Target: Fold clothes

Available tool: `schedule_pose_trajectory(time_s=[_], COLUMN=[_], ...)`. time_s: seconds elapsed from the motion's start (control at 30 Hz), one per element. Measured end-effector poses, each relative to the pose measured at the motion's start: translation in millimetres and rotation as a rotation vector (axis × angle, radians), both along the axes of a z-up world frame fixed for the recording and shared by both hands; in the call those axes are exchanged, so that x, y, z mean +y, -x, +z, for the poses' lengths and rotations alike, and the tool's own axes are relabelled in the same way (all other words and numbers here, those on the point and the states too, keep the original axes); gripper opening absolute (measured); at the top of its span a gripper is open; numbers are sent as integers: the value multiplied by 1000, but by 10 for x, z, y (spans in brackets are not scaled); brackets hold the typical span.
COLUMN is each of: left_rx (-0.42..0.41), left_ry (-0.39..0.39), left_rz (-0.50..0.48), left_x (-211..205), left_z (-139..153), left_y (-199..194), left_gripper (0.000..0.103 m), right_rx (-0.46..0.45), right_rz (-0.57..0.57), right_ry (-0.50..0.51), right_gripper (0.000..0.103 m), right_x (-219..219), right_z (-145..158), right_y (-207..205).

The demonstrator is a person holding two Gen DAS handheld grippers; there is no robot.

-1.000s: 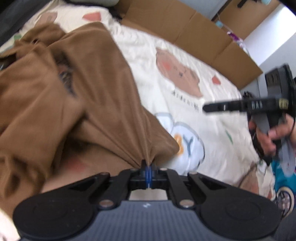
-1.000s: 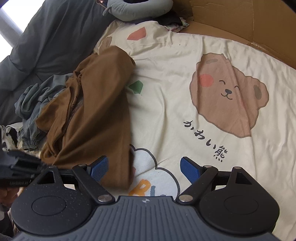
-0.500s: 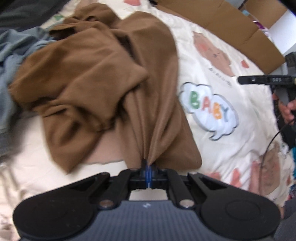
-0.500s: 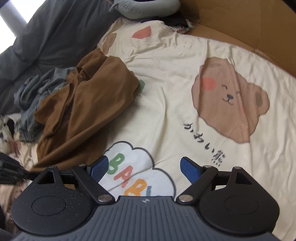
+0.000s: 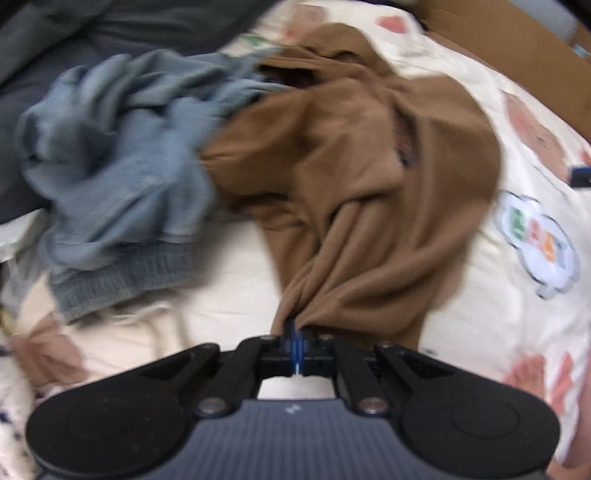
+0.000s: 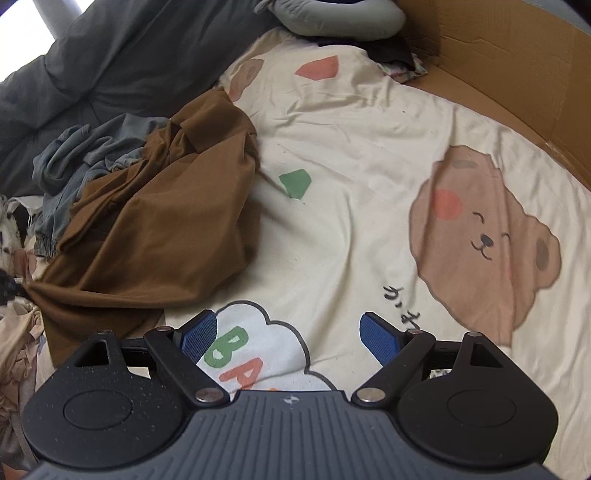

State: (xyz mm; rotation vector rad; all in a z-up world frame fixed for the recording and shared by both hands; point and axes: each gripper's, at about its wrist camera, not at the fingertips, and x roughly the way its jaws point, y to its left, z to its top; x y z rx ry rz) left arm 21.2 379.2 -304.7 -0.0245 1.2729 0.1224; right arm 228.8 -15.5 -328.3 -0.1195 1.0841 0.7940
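A crumpled brown garment (image 5: pixel 369 177) lies on the cream bedsheet (image 5: pixel 229 273). My left gripper (image 5: pixel 295 332) is shut on a bunched edge of it, and the cloth fans out away from the jaws. The same brown garment (image 6: pixel 162 221) shows in the right wrist view at the left. My right gripper (image 6: pixel 288 336) is open and empty, hovering over the "BABY" cloud print (image 6: pixel 255 350), to the right of the garment and apart from it.
A grey-blue knitted garment (image 5: pixel 118 173) lies bunched left of the brown one, also in the right wrist view (image 6: pixel 74 162). A dark grey duvet (image 6: pixel 110 62) lies at the back left. Cardboard (image 6: pixel 517 74) borders the sheet at the right. A grey pillow (image 6: pixel 332 14) sits at the far end.
My left gripper has pulled the brown garment back and to the left, so the grey-blue garment has come into view. My right gripper has drifted right, away from the brown cloth, still open.
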Motion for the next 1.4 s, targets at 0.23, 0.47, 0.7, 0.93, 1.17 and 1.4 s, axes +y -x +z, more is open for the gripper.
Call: schedule_pose_trajectory(time_s=[0.23, 0.47, 0.7, 0.93, 1.17, 1.4], left_rx=[-4, 25, 82, 122, 160, 163], left_ry=[-57, -120, -148, -136, -155, -141], left_rz=[38, 105, 129, 119, 148, 163], left_x=[175, 246, 241, 186, 261, 275], left_z=[-4, -30, -118, -134, -157, -235], left_y=[-65, 44, 173, 247, 260, 240], left_gripper=[1, 1, 1, 1, 1, 1], right_rx=[21, 71, 120, 220, 281, 391], right_rz=[73, 89, 65, -1, -108, -121], right_ry=[-29, -113, -170, -202, -270, -277], right_gripper=[88, 88, 88, 88, 80, 41], right_x=[308, 597, 852, 1200, 1275, 1388], right_z=[-81, -182, -329, -582, -681, -800], right_y=[-1, -40, -137, -300, -542, -625])
